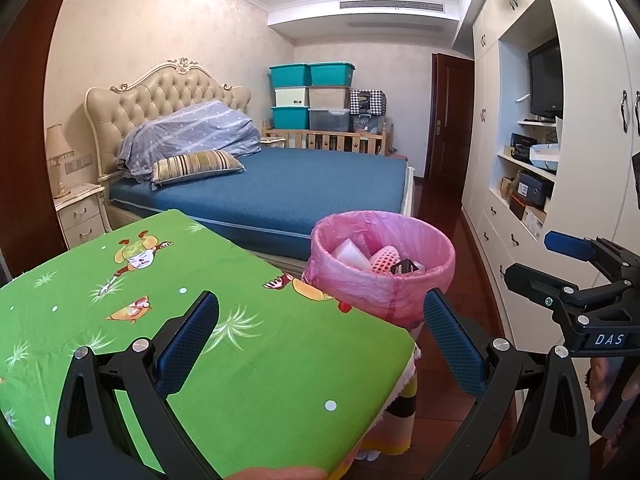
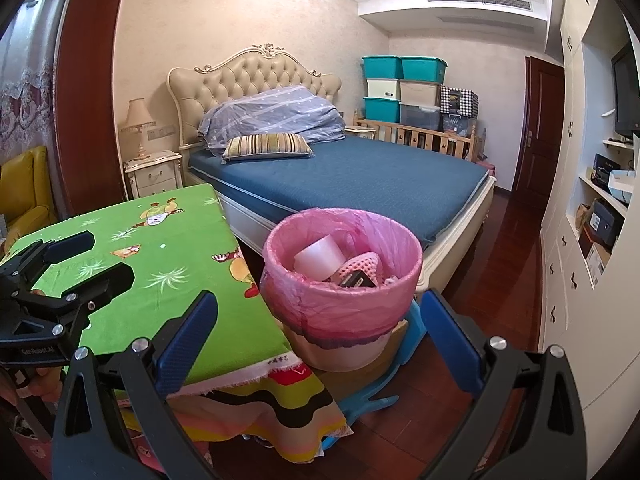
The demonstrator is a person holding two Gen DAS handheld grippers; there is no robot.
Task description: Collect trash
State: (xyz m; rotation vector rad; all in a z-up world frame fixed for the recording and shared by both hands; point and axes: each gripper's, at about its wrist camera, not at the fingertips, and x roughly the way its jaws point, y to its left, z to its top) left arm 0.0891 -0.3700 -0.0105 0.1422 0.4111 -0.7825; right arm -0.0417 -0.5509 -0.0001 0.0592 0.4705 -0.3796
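Bed (image 2: pixel 360 176) fills the far half of the room; wall of white cupboards (image 1: pixel 516 128) to the right, dark wood floor (image 2: pixel 512 272) between.

Table under a green cartoon-print cloth (image 1: pixel 192 304) sits near both cameras. No loose trash shows on the visible part of the cloth.

Bin with pink liner (image 2: pixel 340 276) stands just beside the table's right edge, on a blue support (image 2: pixel 368 396) on the floor. Inside: a whitish roll-shaped item (image 2: pixel 320 260), pink foam netting (image 2: pixel 362 266), a small dark box (image 2: pixel 356 280). They lie below the rim.

Left gripper (image 1: pixel 320 340): jaws spread wide, nothing between the pads, held over the table's near corner. Right gripper (image 2: pixel 318 340): likewise wide and empty, aimed at the bin's front wall.

Judgement: collection looks near complete, or between items. To do this step well, scan the cloth and the floor around the table legs for anything left; approach any remaining piece from above with the jaws still wide, close fully before lifting, and release only once clear over the bin mouth so the liner rim is not snagged or pulled inward.
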